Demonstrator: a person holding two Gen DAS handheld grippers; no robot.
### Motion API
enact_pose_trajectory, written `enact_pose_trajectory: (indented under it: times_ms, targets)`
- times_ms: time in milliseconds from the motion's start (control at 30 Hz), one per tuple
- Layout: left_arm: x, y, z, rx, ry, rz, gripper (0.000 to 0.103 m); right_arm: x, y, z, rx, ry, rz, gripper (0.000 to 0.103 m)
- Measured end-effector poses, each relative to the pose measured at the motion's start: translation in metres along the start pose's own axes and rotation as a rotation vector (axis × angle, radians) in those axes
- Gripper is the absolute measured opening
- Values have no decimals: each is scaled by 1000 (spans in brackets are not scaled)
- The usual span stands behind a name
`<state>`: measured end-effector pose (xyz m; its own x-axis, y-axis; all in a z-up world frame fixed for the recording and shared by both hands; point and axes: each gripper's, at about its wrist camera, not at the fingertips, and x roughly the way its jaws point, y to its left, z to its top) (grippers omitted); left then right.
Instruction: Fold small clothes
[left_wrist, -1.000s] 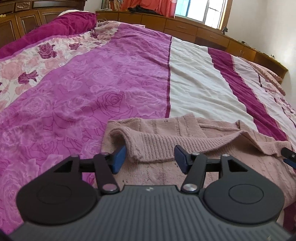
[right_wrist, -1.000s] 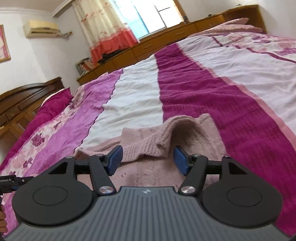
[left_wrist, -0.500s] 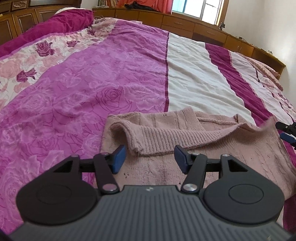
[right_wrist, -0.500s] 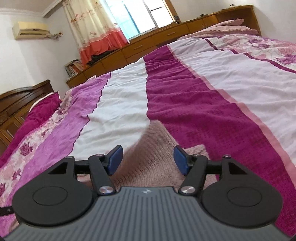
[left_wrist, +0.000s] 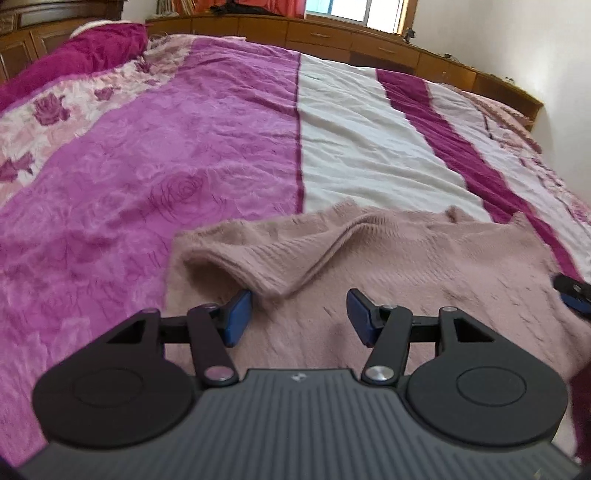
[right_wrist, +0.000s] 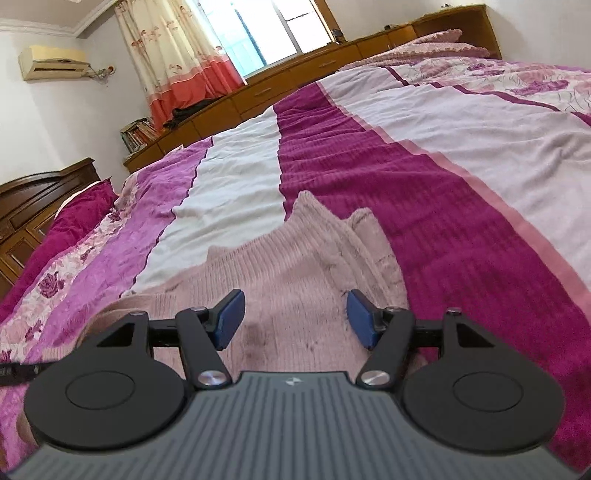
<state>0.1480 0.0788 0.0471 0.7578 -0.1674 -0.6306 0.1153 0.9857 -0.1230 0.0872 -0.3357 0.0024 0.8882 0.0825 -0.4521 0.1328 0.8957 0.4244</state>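
A pink knit sweater (left_wrist: 424, 280) lies spread on the bed, one ribbed sleeve (left_wrist: 280, 262) folded across its body. My left gripper (left_wrist: 299, 308) hovers open just short of that sleeve's cuff, its left fingertip (left_wrist: 236, 314) close beside the cuff and nothing between the pads. In the right wrist view the sweater (right_wrist: 288, 273) shows its right side, with folded ribbed layers (right_wrist: 358, 243) at the edge. My right gripper (right_wrist: 295, 308) stands open low over the knit, holding nothing. Its tip (left_wrist: 570, 293) also peeks in at the right edge of the left wrist view.
The bed cover (left_wrist: 177, 158) has purple, white and magenta stripes. A magenta pillow (left_wrist: 85, 55) lies at the far left. Wooden cabinets (right_wrist: 295, 85) run along the far side under a curtained window (right_wrist: 192, 55). The left gripper's tip (right_wrist: 14, 373) shows at the left edge.
The sweater's right side, raised in a hump before the right gripper, has dropped and now lies flat. The right gripper has come lower over it. The left gripper has rolled a little.
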Motion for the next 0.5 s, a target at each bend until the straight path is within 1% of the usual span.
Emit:
enact_pose_trajectory:
  times_ms: [100,167,233,300,433,500]
  targets:
    - [7,8,11,-42,-27,63,59,-1,4,-4,-42,0,-6,71]
    - [7,15,19,-85,-33,85,59,-3,5,-5,-40,0,-2,72]
    - [6,22,24,-118,-37,79,59,-4,4,-5,-31,-1,3,73]
    - [3,26,27,-130,-39,80,59,-5,3,-5,-24,-3,5,73]
    - [0,28,30,-107,-29,101,59,-10,3,-7,-25,-5,8,74]
    - [-5,27,29,-96,-26,79,59,-13,3,-7,-23,-6,9,74]
